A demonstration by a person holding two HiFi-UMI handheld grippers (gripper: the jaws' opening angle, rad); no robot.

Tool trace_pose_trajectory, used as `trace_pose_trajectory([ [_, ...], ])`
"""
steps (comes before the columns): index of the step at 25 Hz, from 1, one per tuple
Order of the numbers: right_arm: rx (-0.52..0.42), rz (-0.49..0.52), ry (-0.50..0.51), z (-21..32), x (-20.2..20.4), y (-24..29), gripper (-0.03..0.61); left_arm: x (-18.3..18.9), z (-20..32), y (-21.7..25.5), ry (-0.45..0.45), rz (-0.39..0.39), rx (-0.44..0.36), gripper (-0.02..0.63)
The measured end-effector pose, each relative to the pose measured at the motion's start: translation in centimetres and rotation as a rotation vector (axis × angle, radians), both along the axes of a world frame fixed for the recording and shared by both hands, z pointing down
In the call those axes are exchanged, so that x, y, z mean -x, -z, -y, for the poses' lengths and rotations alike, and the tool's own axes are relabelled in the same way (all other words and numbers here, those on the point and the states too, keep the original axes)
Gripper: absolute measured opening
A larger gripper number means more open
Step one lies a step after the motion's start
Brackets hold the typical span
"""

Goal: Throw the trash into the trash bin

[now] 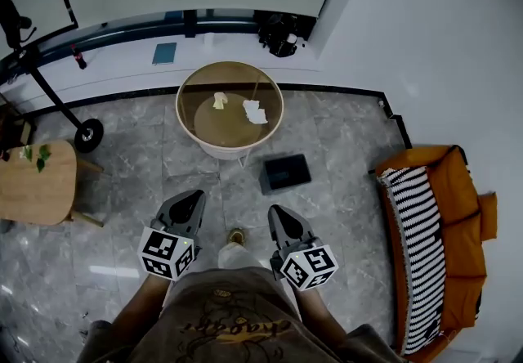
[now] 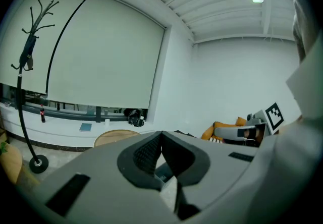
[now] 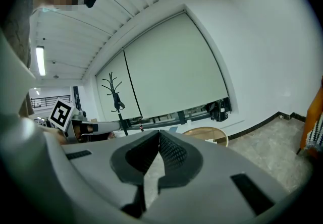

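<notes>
I am holding left gripper and right gripper with jaws together, empty. I am judging the crumpled paper light and soft, best pinched at a raised fold.

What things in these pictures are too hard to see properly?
- Head view: the black bin is too small and dark to see inside.
- Head view: the yellowish scrap on the round table is too small to identify.
- Left gripper view: the round table is mostly hidden behind the left gripper.
</notes>
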State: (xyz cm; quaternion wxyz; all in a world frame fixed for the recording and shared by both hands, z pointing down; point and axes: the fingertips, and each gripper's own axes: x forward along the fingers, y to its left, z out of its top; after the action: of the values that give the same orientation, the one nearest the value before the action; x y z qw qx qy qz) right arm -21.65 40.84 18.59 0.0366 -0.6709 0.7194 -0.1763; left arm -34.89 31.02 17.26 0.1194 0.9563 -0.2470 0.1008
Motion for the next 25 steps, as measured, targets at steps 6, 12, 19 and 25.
trace_pose_trajectory([
  [6, 0.006, 0.007, 0.037, 3.9, -3.6, -0.9, 0.018, -3.6, 3.5, 0.4, 0.036, -0.009, -0.017, 0.018],
  [12, 0.007, 0.014, 0.058, 6.6, -7.0, -1.2, 0.018, -6.2, 6.1, 0.3, 0.065, -0.007, -0.021, 0.018],
  [19, 0.023, 0.035, 0.076, 9.0, -8.0, -2.1, 0.018, -7.5, 7.9, 0.0, 0.077, -0.004, -0.01, 0.018],
  [25, 0.039, 0.04, 0.069, 11.1, -9.6, -2.7, 0.018, -9.4, 10.3, -0.8, 0.066, -0.008, 0.005, 0.018],
])
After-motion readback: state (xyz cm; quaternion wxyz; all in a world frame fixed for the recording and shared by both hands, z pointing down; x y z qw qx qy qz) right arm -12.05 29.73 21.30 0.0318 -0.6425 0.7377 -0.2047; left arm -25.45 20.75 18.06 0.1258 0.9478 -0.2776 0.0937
